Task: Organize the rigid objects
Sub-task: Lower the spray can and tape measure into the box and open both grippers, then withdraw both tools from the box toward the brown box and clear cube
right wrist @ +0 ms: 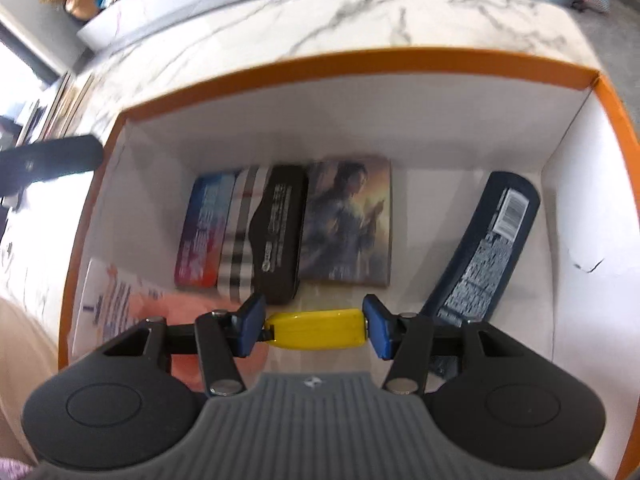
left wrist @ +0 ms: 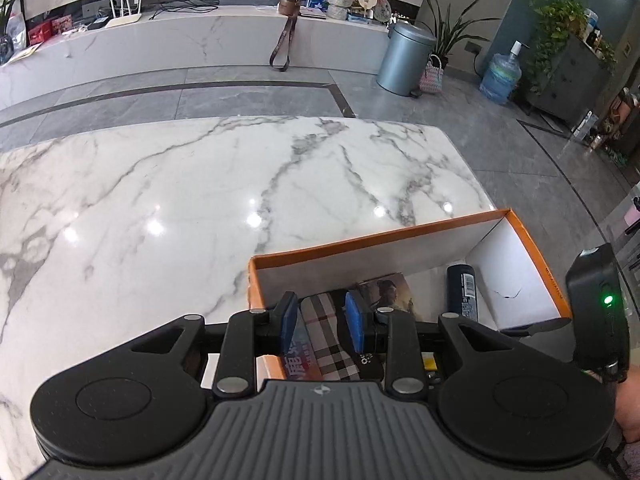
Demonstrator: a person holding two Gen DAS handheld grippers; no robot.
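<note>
Box (right wrist: pixel 360 66) count first: one orange-rimmed, white-walled carton sits on the marbled counter (left wrist: pixel 200 184), and both grippers hang over it.

Right gripper (right wrist: pixel 316 330) is deep inside the carton, its two blue fingers (right wrist: pixel 252 326) pinching one yellow object (right wrist: pixel 320 328) end to end, pads pressed on each tip. It hangs just above the carton floor, near the front wall.

On the floor beyond it, a row of four flat items lies side by side: one red-and-blue packet (right wrist: pixel 202 228), one plaid case (right wrist: pixel 238 236), one black case (right wrist: pixel 280 232) with white print overlapping the plaid one, and one picture card (right wrist: pixel 350 220) showing a figure. Off to the right, well apart from that row, one dark blue bottle (right wrist: pixel 486 244) lies tilted against the side wall, barcode label up. At the near left, one white-and-pink printed sheet or packet (right wrist: pixel 116 300); too blurred to read.

Left gripper (left wrist: pixel 322 322) hovers over the carton's near left corner, its two blue fingers (left wrist: pixel 354 322) spread partway with nothing between them; the plaid case and the packet show through the gap, lying below. From this view, the bottle (left wrist: pixel 462 290) and the card (left wrist: pixel 390 294) show again in the carton (left wrist: pixel 376 240).

One dark device with one green light (left wrist: pixel 608 300) shows at the right edge.
</note>
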